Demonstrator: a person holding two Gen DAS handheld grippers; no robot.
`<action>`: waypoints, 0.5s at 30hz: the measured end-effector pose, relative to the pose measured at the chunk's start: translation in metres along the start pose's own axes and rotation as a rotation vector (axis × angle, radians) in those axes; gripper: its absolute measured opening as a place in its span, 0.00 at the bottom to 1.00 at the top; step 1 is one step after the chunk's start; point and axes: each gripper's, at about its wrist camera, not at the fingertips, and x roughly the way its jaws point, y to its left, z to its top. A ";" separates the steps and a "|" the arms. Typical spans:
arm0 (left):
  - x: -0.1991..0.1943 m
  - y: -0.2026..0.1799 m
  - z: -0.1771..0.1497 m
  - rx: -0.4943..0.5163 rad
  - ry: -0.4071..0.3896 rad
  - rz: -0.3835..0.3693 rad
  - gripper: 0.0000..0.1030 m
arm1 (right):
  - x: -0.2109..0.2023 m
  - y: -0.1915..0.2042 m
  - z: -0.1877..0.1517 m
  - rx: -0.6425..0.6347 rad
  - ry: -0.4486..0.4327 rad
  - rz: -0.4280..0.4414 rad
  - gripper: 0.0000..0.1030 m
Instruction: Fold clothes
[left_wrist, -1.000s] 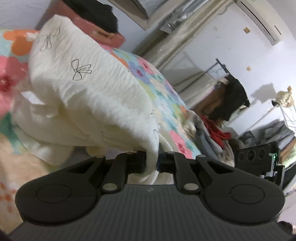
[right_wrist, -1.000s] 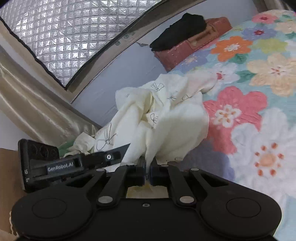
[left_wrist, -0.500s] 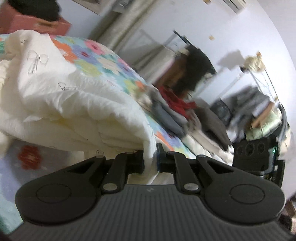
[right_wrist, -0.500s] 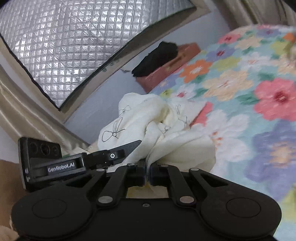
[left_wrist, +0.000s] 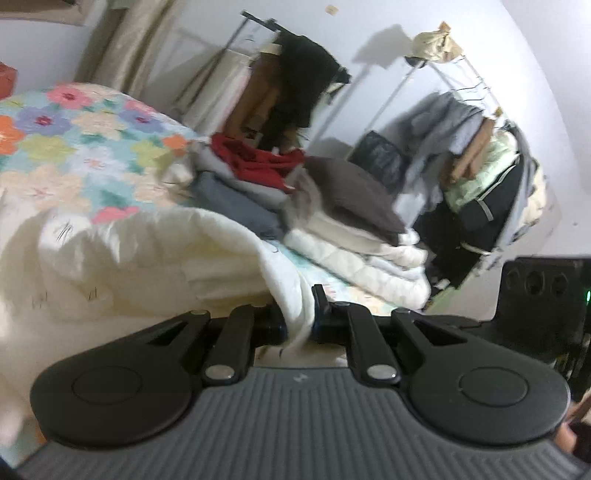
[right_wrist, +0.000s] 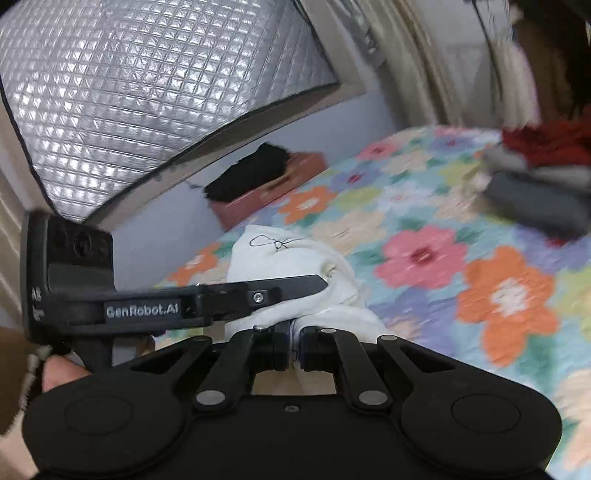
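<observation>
A cream garment with small black bow prints (left_wrist: 147, 258) lies bunched on the flowered bedspread (left_wrist: 85, 147). My left gripper (left_wrist: 299, 325) is shut on an edge of it, the cloth running up and left from the jaws. In the right wrist view the same cream garment (right_wrist: 295, 266) is bunched just ahead, and my right gripper (right_wrist: 295, 347) is shut on a fold of it. The left gripper's body (right_wrist: 147, 306) crosses the right wrist view, close beside the right one.
A pile of folded clothes (left_wrist: 347, 229), grey, white and red, sits at the bed's far end. Behind it stands a clothes rack (left_wrist: 480, 147) with hanging garments. A red box with a black cloth (right_wrist: 266, 181) sits by the wall under a quilted silver window cover (right_wrist: 147, 92).
Both grippers have swung right with the garment, toward the folded pile and rack. The garment now lies lower and flatter, and the two grippers are closer together.
</observation>
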 end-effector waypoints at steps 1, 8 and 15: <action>0.007 -0.006 0.001 0.003 0.005 -0.016 0.10 | -0.009 -0.003 0.000 -0.011 -0.015 -0.010 0.08; 0.056 -0.015 -0.038 -0.009 0.169 0.152 0.48 | -0.011 -0.055 -0.032 -0.048 0.103 -0.348 0.07; -0.011 0.053 -0.059 -0.170 0.164 0.404 0.58 | 0.030 -0.117 -0.063 -0.031 0.268 -0.602 0.07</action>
